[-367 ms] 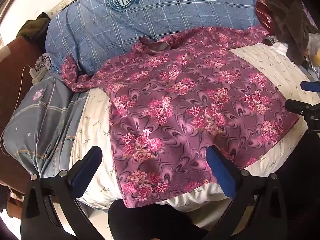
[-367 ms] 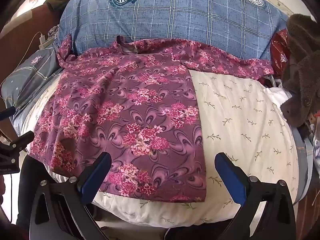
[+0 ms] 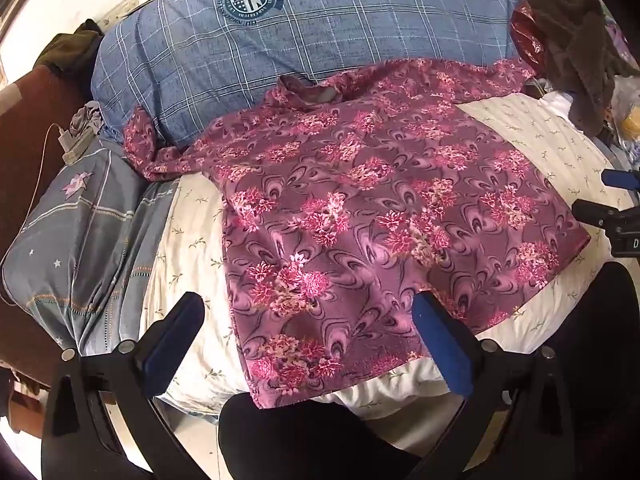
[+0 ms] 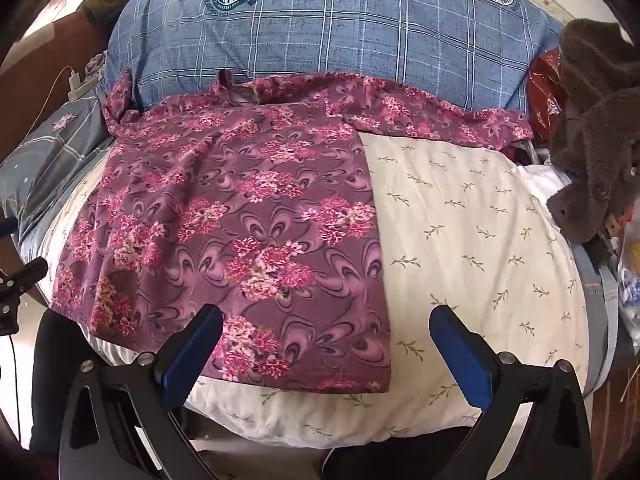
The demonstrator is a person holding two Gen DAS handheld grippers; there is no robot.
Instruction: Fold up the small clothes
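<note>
A purple floral shirt [image 3: 360, 216] lies spread flat on the cream bed sheet [image 3: 192, 240], collar toward the pillows, hem at the near bed edge. One sleeve lies out left, the other right along the pillow. My left gripper [image 3: 308, 320] is open and empty, hovering above the hem's left corner. My right gripper [image 4: 326, 332] is open and empty above the hem's right corner, over the shirt [image 4: 240, 220] and the sheet [image 4: 480, 240]. Each gripper shows at the edge of the other's view.
A large blue plaid pillow [image 3: 320, 48] lies behind the shirt. A grey patterned pillow [image 3: 80, 240] sits at the left with a white charger [image 3: 72, 148]. A brown plush toy [image 4: 592, 120] and a red bag [image 4: 544, 92] lie at the right.
Both views have shifted very slightly; the shirt and both open grippers look unchanged.
</note>
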